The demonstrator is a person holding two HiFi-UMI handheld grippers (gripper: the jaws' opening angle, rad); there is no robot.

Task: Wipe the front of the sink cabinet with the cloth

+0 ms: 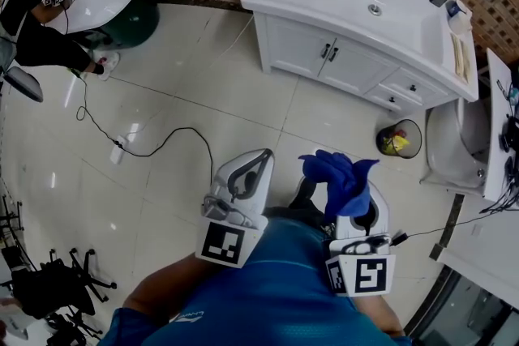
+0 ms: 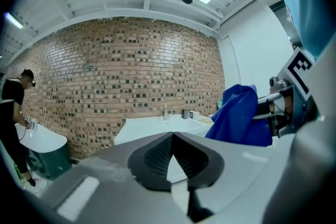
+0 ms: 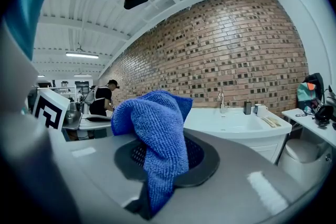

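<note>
With the right tool [image 1: 358,211] clenched on the cloth [image 1: 339,174] at lower centre, the left tool [image 1: 255,164] closed empty, and the sink cabinet [image 1: 349,61] well apart at upper right, the floppy cloth may slip loose once pressed.

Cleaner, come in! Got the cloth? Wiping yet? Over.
Left hand-held gripper shut, empty. Right hand-held gripper shut on blue cloth. Sink cabinet across the floor, not reached. Bin stands near its front.

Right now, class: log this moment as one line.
right claw: shut on blue cloth | left claw: shut, empty | sink cabinet: ahead, no contact
</note>
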